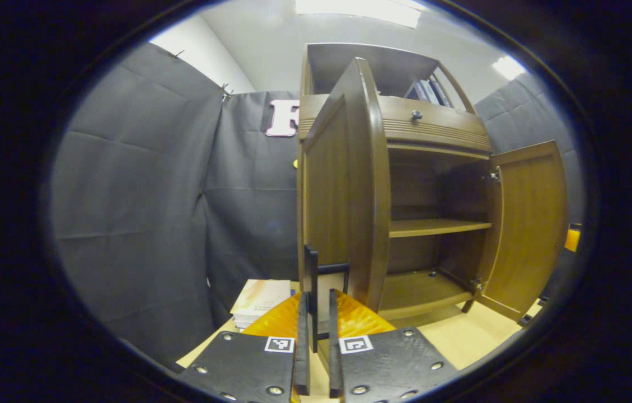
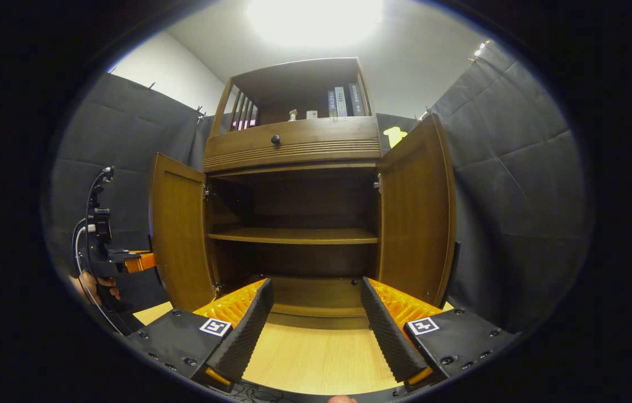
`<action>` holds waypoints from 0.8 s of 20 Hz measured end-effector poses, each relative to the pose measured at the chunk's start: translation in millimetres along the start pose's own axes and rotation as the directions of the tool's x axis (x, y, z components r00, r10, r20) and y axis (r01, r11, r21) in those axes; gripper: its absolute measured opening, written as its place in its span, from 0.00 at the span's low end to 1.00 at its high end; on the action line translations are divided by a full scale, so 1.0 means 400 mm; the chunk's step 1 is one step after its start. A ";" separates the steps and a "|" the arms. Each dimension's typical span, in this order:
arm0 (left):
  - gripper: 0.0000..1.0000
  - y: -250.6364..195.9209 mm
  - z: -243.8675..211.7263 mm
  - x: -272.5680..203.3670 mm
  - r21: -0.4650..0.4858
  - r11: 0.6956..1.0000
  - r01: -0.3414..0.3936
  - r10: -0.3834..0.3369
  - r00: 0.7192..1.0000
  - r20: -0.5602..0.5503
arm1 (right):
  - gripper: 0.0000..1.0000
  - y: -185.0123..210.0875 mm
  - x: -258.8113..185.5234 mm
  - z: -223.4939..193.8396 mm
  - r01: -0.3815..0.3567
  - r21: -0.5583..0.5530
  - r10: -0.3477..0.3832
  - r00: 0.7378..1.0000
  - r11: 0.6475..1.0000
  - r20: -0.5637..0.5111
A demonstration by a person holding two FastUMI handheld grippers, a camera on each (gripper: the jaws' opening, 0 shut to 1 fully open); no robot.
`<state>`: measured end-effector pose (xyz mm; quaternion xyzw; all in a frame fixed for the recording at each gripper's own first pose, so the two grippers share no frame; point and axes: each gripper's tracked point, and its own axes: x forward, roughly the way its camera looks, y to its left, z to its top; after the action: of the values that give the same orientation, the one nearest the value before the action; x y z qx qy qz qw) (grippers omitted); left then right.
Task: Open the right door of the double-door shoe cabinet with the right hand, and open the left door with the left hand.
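The brown wooden shoe cabinet (image 2: 293,143) stands with both doors swung open, and its inner shelf (image 2: 293,235) is bare. In the left gripper view the left door (image 1: 349,184) is seen edge-on. My left gripper (image 1: 316,302) is shut on that door's dark bracket handle (image 1: 312,268). The right door (image 1: 523,229) stands wide open beyond it. In the right gripper view the left door (image 2: 181,229) and right door (image 2: 416,212) flank the opening. My right gripper (image 2: 316,313) is open in front of the cabinet's base and holds nothing. The left gripper (image 2: 125,260) and the hand (image 2: 89,282) holding it are at the left door's outer edge.
The cabinet rests on a light wooden table (image 2: 316,352). A stack of books (image 1: 260,302) lies on the table left of the left door. A drawer with a round knob (image 2: 275,140) and a top shelf with books (image 2: 341,101) sit above the doors. Black cloth walls close both sides.
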<state>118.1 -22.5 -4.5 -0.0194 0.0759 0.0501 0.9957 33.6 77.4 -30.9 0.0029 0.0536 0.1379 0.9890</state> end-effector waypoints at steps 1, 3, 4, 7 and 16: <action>0.14 -0.005 0.003 -0.009 -0.006 1.000 0.001 -0.001 1.000 0.001 | 0.94 0.012 0.003 -0.004 -0.007 -0.002 0.007 1.000 1.000 -0.003; 0.12 0.003 -0.001 -0.006 -0.005 1.000 -0.008 0.008 1.000 0.002 | 0.98 0.035 0.011 -0.006 -0.018 -0.011 0.018 1.000 1.000 -0.008; 0.13 0.005 -0.001 -0.006 -0.001 1.000 -0.019 0.019 1.000 0.005 | 0.98 0.044 0.016 -0.005 -0.021 -0.014 0.021 1.000 1.000 -0.008; 0.12 0.010 0.004 -0.008 -0.006 0.999 -0.047 0.047 0.999 0.007 | 0.98 0.075 0.029 -0.003 -0.024 -0.013 0.024 1.000 1.000 -0.004; 0.13 0.015 0.017 -0.025 -0.013 0.996 -0.091 0.091 0.996 0.009 | 0.98 0.114 0.036 -0.002 0.034 -0.009 -0.033 0.999 0.999 0.025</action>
<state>108.7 -17.3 3.4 -0.0218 0.0716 0.0961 0.9926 34.9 125.3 -32.1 -0.0010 0.0408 0.1215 0.9918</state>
